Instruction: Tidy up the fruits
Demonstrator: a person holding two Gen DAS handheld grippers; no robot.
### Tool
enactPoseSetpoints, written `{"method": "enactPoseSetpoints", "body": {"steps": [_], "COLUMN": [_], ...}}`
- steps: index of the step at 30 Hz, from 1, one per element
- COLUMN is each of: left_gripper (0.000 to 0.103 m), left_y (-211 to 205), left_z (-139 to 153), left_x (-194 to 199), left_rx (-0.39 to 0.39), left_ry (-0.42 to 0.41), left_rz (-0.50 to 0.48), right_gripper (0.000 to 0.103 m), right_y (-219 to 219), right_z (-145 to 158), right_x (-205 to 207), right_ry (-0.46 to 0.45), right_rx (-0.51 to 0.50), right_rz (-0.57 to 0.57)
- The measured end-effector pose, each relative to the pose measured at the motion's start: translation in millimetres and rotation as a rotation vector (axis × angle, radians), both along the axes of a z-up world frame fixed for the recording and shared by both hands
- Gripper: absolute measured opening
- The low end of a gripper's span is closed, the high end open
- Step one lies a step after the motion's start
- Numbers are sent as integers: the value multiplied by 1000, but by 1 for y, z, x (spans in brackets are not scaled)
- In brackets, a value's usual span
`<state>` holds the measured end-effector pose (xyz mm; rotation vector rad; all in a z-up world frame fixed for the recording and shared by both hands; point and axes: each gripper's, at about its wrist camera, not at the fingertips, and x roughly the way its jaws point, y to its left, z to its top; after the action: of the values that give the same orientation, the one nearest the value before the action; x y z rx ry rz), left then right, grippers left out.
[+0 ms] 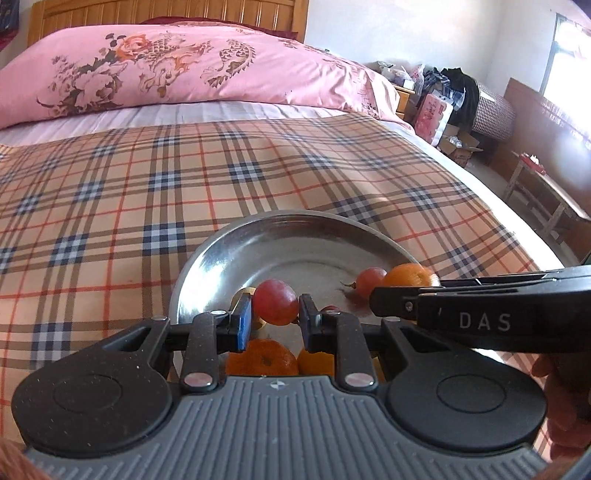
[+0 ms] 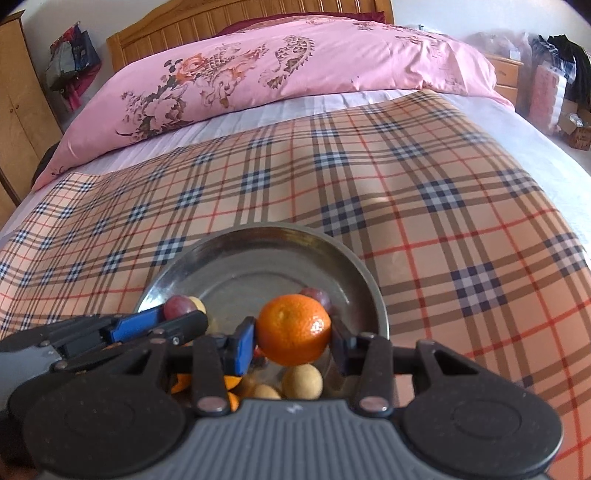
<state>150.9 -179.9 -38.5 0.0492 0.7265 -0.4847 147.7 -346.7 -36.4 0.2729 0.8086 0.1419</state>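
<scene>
A round steel plate point(image 1: 221, 254) lies on the plaid cloth, also in the right wrist view point(image 2: 229, 258). My left gripper point(image 1: 275, 317) is shut on a red grape point(image 1: 275, 301) just above the plate's near part; it also shows at the left of the right wrist view point(image 2: 177, 314). My right gripper point(image 2: 293, 343) is shut on an orange mandarin point(image 2: 293, 328) above the plate; it shows at the right of the left wrist view point(image 1: 410, 277). In the plate lie another red grape point(image 1: 369, 280), two mandarins point(image 1: 262, 358) and pale yellow round fruits point(image 2: 303, 380).
The plaid cloth point(image 1: 147, 192) covers a bed, with a pink quilt point(image 1: 166, 70) and wooden headboard point(image 2: 258, 22) behind. The bed edge falls off at right toward boxes point(image 1: 458, 147) and a low wooden bench point(image 1: 546, 199). A wardrobe point(image 2: 18, 110) stands far left.
</scene>
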Motion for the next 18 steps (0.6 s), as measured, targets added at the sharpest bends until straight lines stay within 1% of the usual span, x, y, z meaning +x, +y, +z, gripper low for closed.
{"method": "enactPoseSetpoints", "body": {"steps": [1, 2, 4, 5, 6, 8, 10, 12, 16, 18], "left_gripper": [37, 41, 56, 59, 65, 77, 93, 103, 103, 103], "left_y": [1, 2, 5, 7, 8, 10, 14, 19, 30, 35], "left_z": [-1, 0, 1, 2, 4, 9, 14, 21, 35, 40], "left_x": [1, 1, -1, -2, -5, -10, -17, -27, -52, -66], "left_rx": [-1, -2, -8, -9, -9, 1, 13, 19, 46, 55], "left_ry": [2, 4, 5, 6, 2, -10, -20, -23, -38, -36], "left_rz": [3, 10, 11, 9, 11, 21, 42, 65, 118, 131], "right_gripper": [41, 41, 43, 43, 43, 45, 47, 50, 57, 63], "right_y": [-1, -1, -3, -4, -5, -6, -5, -4, -4, -3], "right_z": [0, 0, 1, 2, 5, 10, 16, 21, 27, 31], "right_x": [0, 0, -2, -4, -7, -14, -22, -34, -57, -70], "right_ry": [-8, -12, -17, -18, -22, -32, -41, -48, -60, -72], "right_rx": [2, 0, 0, 0, -4, -12, -26, -51, -85, -97], "right_rz": [2, 1, -2, -5, -9, -16, -16, -23, -32, -30]}}
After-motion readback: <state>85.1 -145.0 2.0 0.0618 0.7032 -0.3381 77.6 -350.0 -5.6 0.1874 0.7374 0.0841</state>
